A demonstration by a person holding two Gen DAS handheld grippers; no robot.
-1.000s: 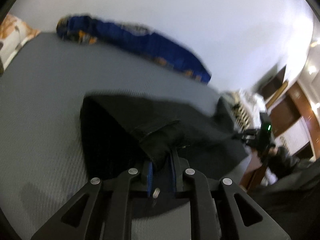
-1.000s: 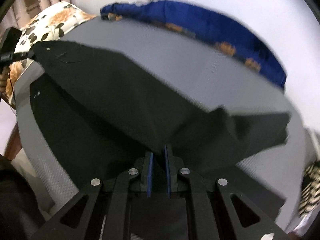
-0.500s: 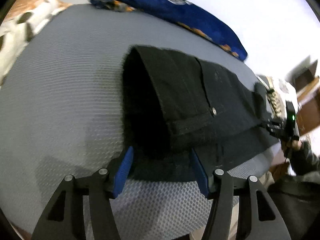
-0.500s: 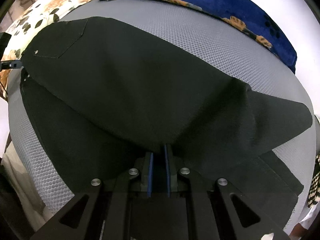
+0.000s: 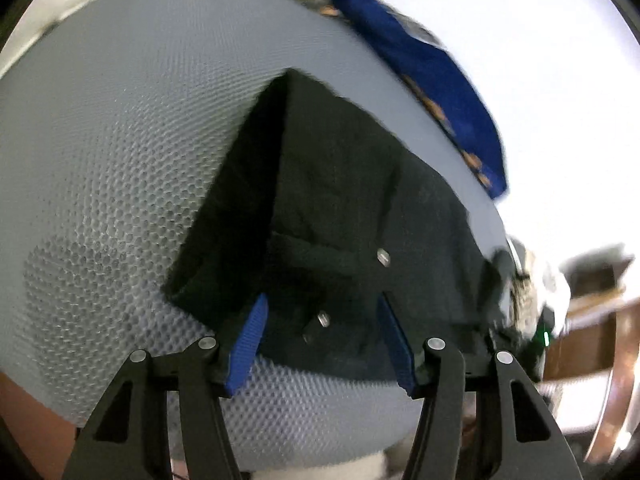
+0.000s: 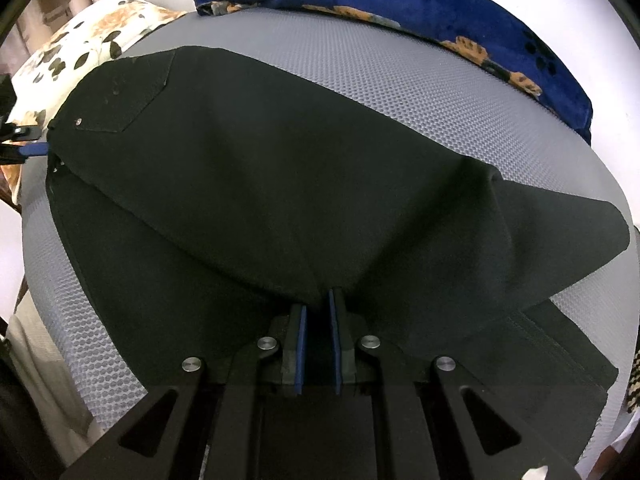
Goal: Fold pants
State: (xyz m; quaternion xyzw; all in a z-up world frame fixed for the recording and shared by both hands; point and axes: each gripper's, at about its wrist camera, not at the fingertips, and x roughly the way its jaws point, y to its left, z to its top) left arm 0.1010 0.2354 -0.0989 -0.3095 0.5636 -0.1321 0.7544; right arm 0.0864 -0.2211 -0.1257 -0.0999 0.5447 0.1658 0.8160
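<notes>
Black pants (image 6: 256,184) lie folded lengthwise on a grey mesh mat (image 6: 420,92), one half laid over the other. In the left wrist view the waistband end (image 5: 340,220) with its metal buttons lies flat. My left gripper (image 5: 322,308) is open, its blue pads on either side of the waistband edge, holding nothing. My right gripper (image 6: 317,304) is shut on a fold of the pants' upper layer near the leg end. The left gripper's blue pad also shows at the far left of the right wrist view (image 6: 34,149).
A blue blanket with orange prints (image 6: 460,12) lies along the mat's far edge, also seen in the left wrist view (image 5: 432,72). A floral pillow (image 6: 76,48) sits at the left end. Brown furniture (image 5: 592,320) stands beyond the mat's right end.
My left gripper let go of the waistband, opened wide and tilted down over it. The lifted half of the pants came down flat on the mat. My right gripper stayed shut on the fabric.
</notes>
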